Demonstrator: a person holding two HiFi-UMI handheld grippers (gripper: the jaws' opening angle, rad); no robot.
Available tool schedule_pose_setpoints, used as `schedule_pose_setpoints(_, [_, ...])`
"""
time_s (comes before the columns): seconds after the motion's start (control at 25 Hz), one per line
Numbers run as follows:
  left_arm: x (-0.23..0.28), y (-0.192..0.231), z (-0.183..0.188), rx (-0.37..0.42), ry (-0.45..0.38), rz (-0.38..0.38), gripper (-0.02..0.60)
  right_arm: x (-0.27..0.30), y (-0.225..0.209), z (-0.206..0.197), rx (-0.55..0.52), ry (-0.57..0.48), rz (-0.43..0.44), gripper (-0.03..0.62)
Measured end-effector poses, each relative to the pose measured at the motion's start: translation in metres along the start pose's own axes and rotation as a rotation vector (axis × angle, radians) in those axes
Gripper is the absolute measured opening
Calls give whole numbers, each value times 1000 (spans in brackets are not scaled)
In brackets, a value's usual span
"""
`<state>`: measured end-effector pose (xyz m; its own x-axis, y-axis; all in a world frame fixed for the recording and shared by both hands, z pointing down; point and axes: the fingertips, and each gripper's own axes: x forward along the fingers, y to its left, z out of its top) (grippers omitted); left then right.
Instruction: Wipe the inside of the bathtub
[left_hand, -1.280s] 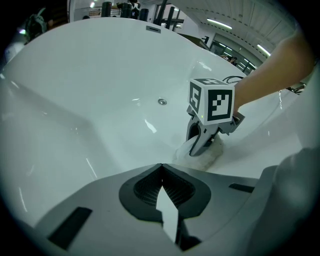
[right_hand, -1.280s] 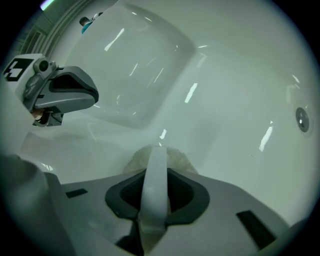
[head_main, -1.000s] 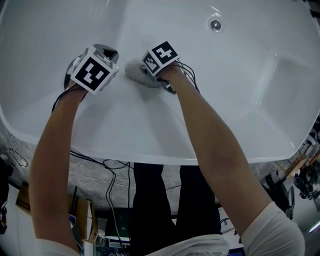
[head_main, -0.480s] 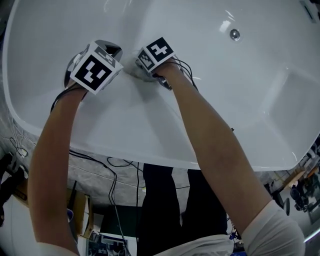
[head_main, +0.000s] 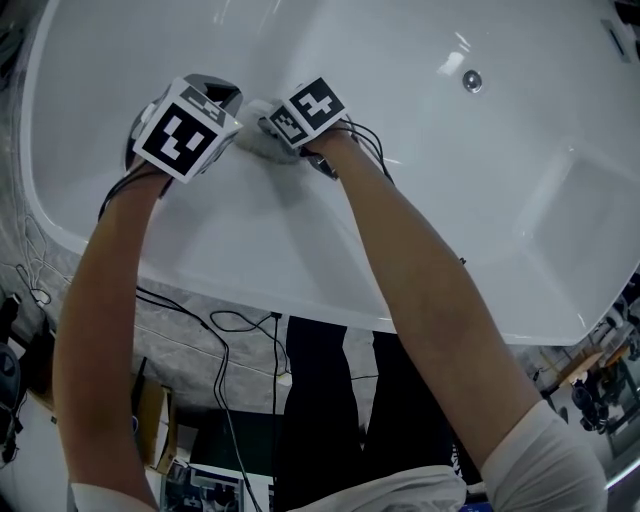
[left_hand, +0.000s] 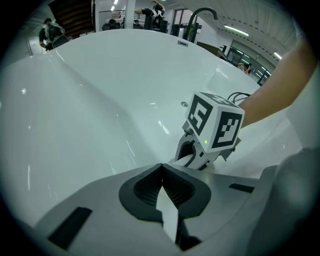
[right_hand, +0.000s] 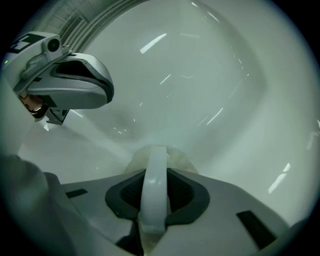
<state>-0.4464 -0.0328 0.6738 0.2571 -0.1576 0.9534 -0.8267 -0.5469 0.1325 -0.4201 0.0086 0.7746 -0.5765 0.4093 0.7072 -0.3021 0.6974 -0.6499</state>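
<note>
**Head view:** A person leans over a white bathtub (head_main: 470, 220), both grippers low on its sloping inner wall. A pale, fluffy cloth (head_main: 256, 140) is pressed to the wall at the tips of the right gripper (head_main: 285, 135). The left gripper (head_main: 215, 105) is just beside it. The drain (head_main: 472, 80) lies well beyond the jaws, off to their right. No water shows in the tub, which holds only the cloth.

**Left gripper view:** The jaws meet at their tips with nothing between them, above bare tub wall. The right gripper (left_hand: 192, 156) stands just ahead of them and to the right.

**Right gripper view:** The jaws are clamped on a fold of the cloth (right_hand: 177, 156), whose bulk bulges past their tips against the wall. The left gripper (right_hand: 65, 87) hangs above and to the left.

The cloth looks soft and light. It is likely to crumple under pressure and could slip from a shallow pinch, so a bunched fold deep between the pads seems the surest hold. The tub's glossy wall appears hard and slick, so the cloth should glide easily.
</note>
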Motion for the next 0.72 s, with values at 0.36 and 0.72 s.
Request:
schedule_pose_setpoints(0.36, [-32,-9,29,-42,-55,9,11,-77,9,13,14,-154,-68,92])
schedule_pose_setpoints(0.72, [-66,-58,78,-115,-136,-21,11,-193,-1,-14,98,-283,-261,94])
